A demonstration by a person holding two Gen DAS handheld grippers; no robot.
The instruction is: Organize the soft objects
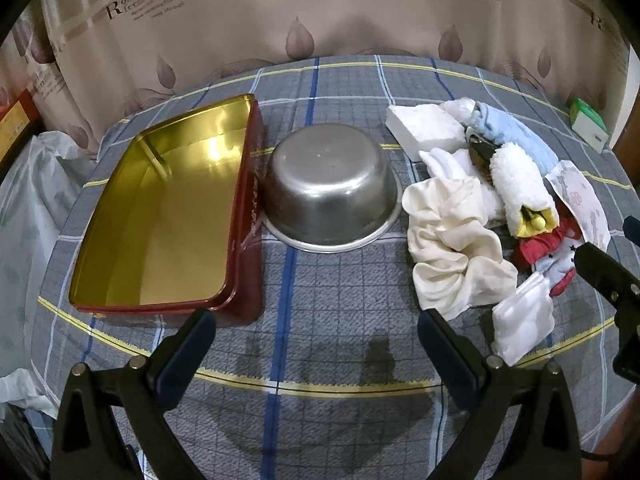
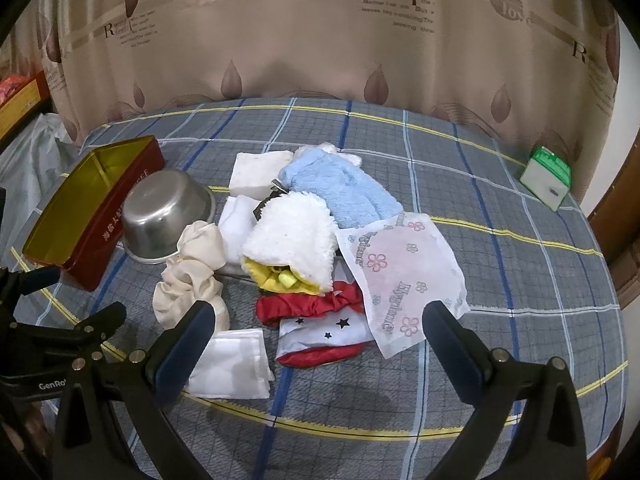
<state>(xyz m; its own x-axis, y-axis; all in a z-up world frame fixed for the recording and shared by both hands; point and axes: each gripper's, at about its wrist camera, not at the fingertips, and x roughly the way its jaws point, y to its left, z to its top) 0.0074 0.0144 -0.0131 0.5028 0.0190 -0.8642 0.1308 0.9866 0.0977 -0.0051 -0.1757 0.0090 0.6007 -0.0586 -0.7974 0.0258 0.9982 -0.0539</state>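
Observation:
A heap of soft things lies on the plaid cloth: a cream scrunchie (image 1: 452, 240) (image 2: 192, 272), a fluffy white and yellow item (image 2: 292, 240), a light blue fleece (image 2: 340, 188), a red scrunchie (image 2: 312, 304), a starred red-and-white sock (image 2: 320, 338), a folded white pad (image 2: 230, 364) and a flowered wipe packet (image 2: 400, 276). An open red tin with a gold inside (image 1: 160, 216) sits left of an upturned steel bowl (image 1: 332, 184). My left gripper (image 1: 316, 336) is open over bare cloth. My right gripper (image 2: 318, 328) is open, just short of the sock.
A white foam block (image 1: 424, 126) lies behind the heap. A green and white box (image 2: 546, 178) sits at the far right edge. A printed curtain (image 2: 320, 40) hangs behind the table, and a plastic bag (image 1: 24, 208) is off the left side.

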